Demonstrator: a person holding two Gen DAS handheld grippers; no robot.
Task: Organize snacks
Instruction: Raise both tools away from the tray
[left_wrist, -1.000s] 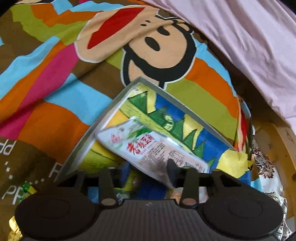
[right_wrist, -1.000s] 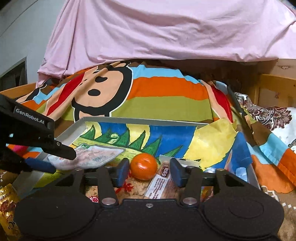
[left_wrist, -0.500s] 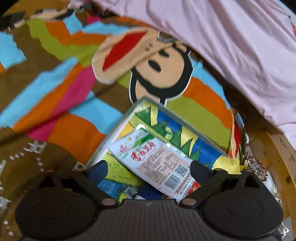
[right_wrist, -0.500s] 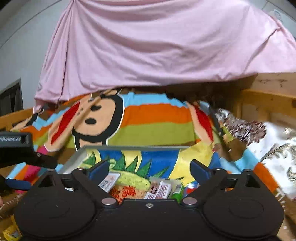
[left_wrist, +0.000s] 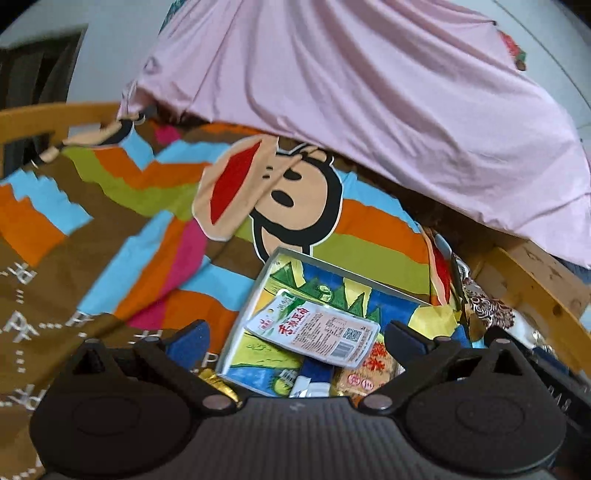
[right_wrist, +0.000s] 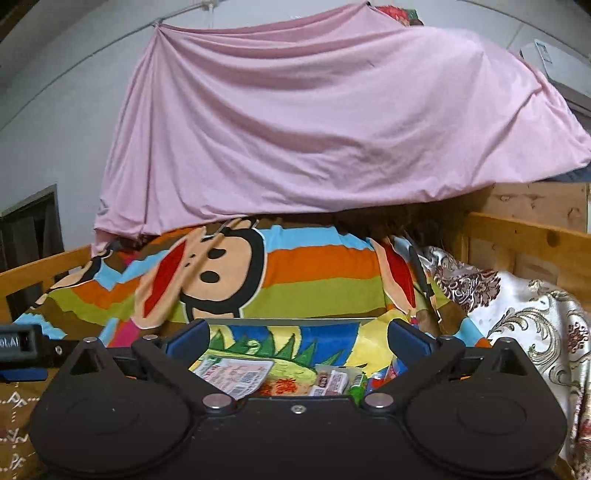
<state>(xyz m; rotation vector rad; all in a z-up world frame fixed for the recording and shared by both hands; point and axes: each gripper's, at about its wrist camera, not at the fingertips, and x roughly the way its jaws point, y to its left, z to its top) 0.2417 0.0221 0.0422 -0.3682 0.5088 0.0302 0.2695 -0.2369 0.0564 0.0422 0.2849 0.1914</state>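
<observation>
White-and-green snack packet (left_wrist: 314, 330) lies loose atop other snacks inside the picture-lined tray (left_wrist: 242, 325), so left gripper (left_wrist: 295, 338) and right gripper (right_wrist: 297, 338), jaws just opened wide and empty, hover near that tray.

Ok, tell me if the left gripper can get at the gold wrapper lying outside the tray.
Probably yes. The gold wrapper lies on the blanket just outside the tray, close under the left gripper, whose jaws are wide open and empty. Nothing covers it, though the gripper's own body hides part of it.
</observation>
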